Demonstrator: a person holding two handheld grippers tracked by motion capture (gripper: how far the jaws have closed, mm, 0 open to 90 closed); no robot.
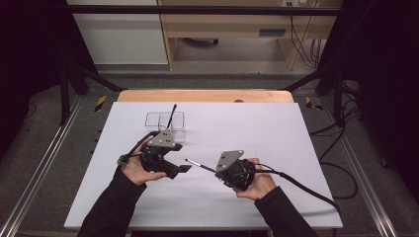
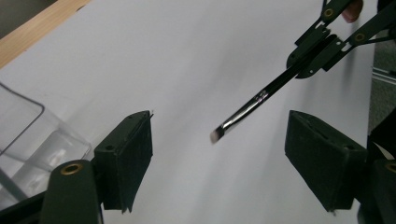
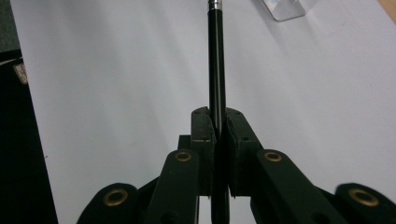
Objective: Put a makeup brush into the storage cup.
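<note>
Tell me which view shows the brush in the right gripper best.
The left gripper view: the brush shows its bristle tip, metal ferrule and black handle. The right gripper view shows the handle clamped between the fingers, tip cut off. The high view shows a thin dark line.

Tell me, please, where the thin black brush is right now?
High view, just right of centre: the brush is clamped in the right gripper, bristles pointing toward the left gripper.

Slim black brush [image 2: 254, 105], silver ferrule, angled above table.
</note>
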